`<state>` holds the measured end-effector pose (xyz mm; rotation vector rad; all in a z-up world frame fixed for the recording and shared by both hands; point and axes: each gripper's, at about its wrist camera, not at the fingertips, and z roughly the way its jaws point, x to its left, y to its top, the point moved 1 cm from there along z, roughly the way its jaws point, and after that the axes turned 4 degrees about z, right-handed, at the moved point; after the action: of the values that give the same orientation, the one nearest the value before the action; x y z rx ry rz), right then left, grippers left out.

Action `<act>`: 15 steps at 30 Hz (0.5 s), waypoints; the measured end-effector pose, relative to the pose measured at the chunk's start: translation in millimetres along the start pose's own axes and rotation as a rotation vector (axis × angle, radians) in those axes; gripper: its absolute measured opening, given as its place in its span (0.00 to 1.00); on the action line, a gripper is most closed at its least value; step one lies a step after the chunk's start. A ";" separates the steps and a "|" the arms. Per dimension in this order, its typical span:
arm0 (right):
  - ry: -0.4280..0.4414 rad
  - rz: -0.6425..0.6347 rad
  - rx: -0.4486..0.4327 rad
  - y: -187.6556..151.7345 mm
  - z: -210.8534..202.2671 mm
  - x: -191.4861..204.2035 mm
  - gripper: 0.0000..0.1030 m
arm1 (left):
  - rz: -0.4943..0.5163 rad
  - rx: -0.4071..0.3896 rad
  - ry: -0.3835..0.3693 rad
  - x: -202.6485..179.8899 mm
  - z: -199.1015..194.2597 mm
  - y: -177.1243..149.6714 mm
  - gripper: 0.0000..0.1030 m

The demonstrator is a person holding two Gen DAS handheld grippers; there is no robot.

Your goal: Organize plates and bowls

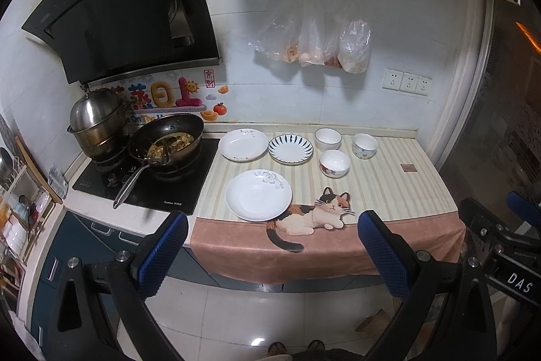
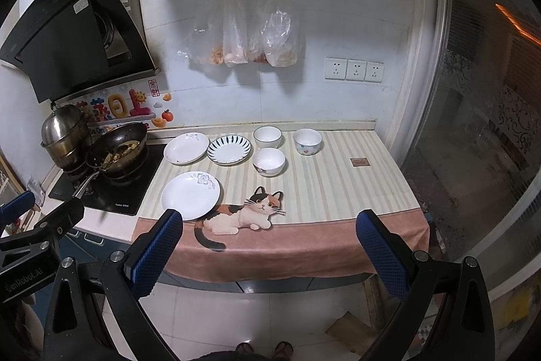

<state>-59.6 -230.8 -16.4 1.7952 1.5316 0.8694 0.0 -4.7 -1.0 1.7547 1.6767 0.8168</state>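
Observation:
Three plates lie on the striped counter mat [image 1: 389, 188]: a white flower plate [image 1: 258, 195] at the front, a white plate [image 1: 243, 144] behind it, and a blue-striped plate [image 1: 290, 149] to its right. Three bowls stand further right: a plain white bowl [image 1: 327, 139], a heart-pattern bowl [image 1: 365, 145] and a flower-pattern bowl [image 1: 334, 162]. All also show in the right wrist view: plates [image 2: 190, 195], [image 2: 186, 148], [image 2: 229, 149], bowls [image 2: 267, 137], [image 2: 307, 141], [image 2: 268, 161]. My left gripper [image 1: 272, 222] and right gripper [image 2: 270, 222] are open, empty, held back off the counter's front edge.
A wok [image 1: 167, 141] with food and a long handle sits on the hob left of the plates, with a steel pot [image 1: 96, 124] behind it. Plastic bags [image 1: 314, 36] hang on the wall. A dish rack [image 1: 20, 212] stands at far left. A small brown card [image 1: 408, 167] lies at right.

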 end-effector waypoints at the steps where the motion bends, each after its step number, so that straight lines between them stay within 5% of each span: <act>1: 0.010 0.007 -0.007 0.9 2.2 1.4 1.00 | 0.002 0.001 0.003 7.8 5.6 5.3 1.00; 6: 0.120 0.014 -0.028 0.3 33.6 16.5 1.00 | 0.013 -0.027 0.047 28.3 38.3 10.7 1.00; 11: 0.195 0.035 0.137 -6.1 113.5 32.5 1.00 | 0.004 0.011 0.127 57.6 108.8 12.2 1.00; 15: 0.209 0.024 0.247 -11.3 197.4 41.8 1.00 | -0.033 0.103 0.107 81.2 176.8 12.8 1.00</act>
<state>97.2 -195.3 -138.9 1.9489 1.8202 0.9383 144.9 77.1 -102.7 1.7744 1.8422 0.8365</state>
